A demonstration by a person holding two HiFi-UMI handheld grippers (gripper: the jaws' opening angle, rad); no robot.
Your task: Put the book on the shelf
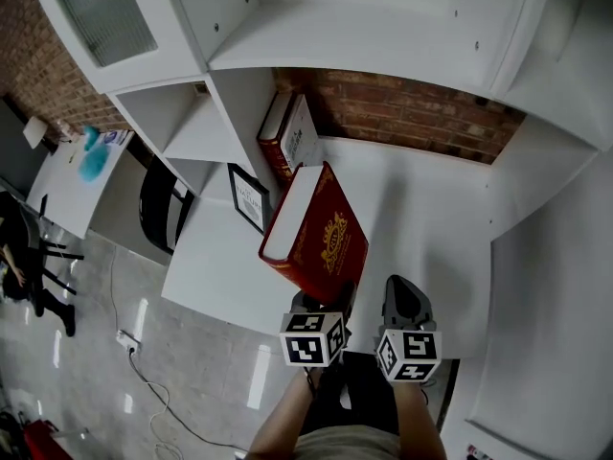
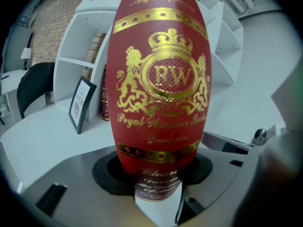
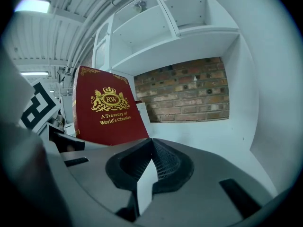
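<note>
A thick red book [image 1: 316, 230] with a gold crest stands tilted above the white shelf surface [image 1: 431, 218], its lower end between the jaws of my left gripper [image 1: 329, 303]. In the left gripper view the red book [image 2: 158, 74] fills the middle, and the left gripper [image 2: 158, 186] is shut on its lower edge. My right gripper [image 1: 402, 300] hangs just right of the book, apart from it. In the right gripper view the right gripper [image 3: 151, 162] is shut with nothing in it, and the book [image 3: 108, 107] stands to its left.
Another red book [image 1: 285, 134] leans against the shelf's upright divider, with a small black picture frame [image 1: 249, 197] in front of it. A brick wall [image 1: 412, 113] backs the alcove. A black chair [image 1: 158, 204] stands on the left beyond the shelf unit.
</note>
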